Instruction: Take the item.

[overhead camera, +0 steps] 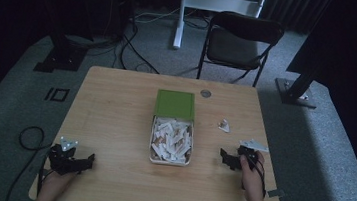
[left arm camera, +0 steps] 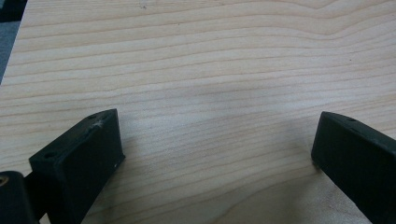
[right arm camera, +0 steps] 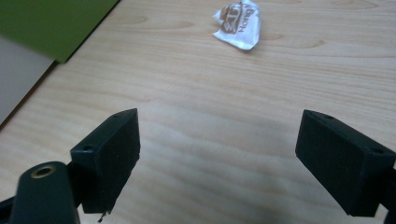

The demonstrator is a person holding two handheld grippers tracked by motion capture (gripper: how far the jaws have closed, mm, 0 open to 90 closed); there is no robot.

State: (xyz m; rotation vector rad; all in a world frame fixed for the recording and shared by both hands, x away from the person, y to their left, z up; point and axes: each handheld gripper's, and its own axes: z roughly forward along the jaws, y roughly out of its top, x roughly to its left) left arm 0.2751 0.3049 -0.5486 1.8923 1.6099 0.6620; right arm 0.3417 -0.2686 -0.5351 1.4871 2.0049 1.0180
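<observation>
A white box (overhead camera: 169,161) packed with several white and tan packets stands mid-table, its green lid (overhead camera: 175,103) hinged back behind it. One loose white packet (overhead camera: 224,126) (right arm camera: 237,27) lies on the wood to the box's right. My right gripper (overhead camera: 230,159) (right arm camera: 217,154) rests near the table's right edge, open, nothing between its jaws, the loose packet ahead of it. My left gripper (overhead camera: 79,163) (left arm camera: 215,149) sits at the near left corner, open over bare wood.
The wooden table (overhead camera: 114,119) has a round metal grommet (overhead camera: 205,93) at its far edge. A black folding chair (overhead camera: 237,44) stands beyond the table. Cables trail on the grey floor at the left. The green lid's corner (right arm camera: 51,28) lies left of my right gripper.
</observation>
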